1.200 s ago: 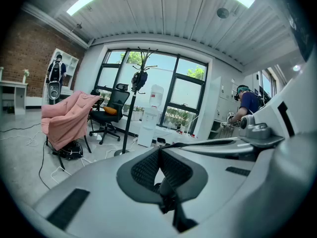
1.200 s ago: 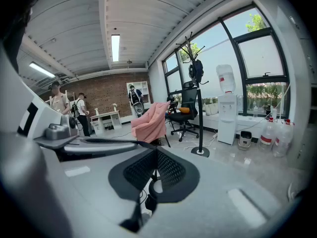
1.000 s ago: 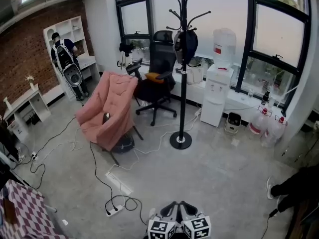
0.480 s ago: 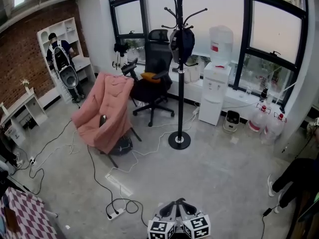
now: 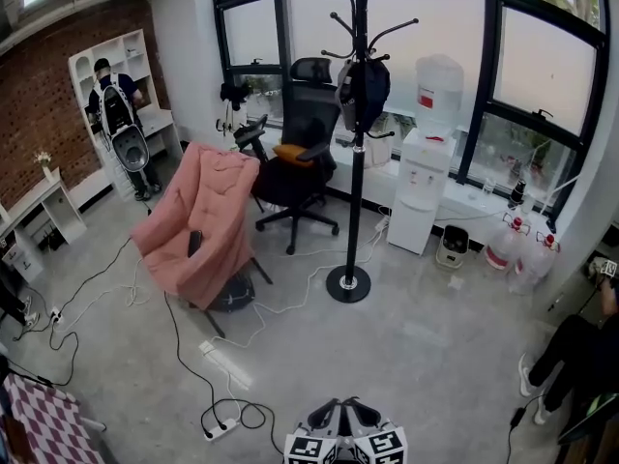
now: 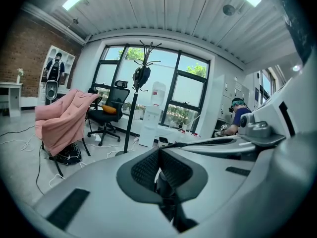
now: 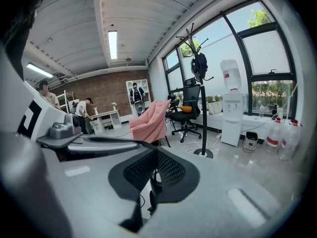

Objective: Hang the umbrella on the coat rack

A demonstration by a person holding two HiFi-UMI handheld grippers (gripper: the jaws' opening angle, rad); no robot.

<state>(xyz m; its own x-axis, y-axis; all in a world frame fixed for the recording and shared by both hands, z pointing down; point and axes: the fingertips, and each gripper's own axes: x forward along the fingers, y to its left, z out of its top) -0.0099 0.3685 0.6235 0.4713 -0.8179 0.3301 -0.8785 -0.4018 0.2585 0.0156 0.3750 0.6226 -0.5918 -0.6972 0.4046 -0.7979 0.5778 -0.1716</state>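
While umbrella (image 5: 365,85) hangs on distant rack (image 5: 355,191) | left gripper (image 6: 159,157), right gripper (image 7: 155,156): jaws closed, empty

The coat rack (image 5: 356,133) and pink chair (image 5: 198,222) now stand slightly nearer.

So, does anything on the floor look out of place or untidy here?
Yes: loose cables trail across the floor beside the pink armchair, ending at a power strip. Nothing looks spilled or broken.

No legible text; red label (image 5: 427,96) on water bottle (image 5: 440,73) too small.
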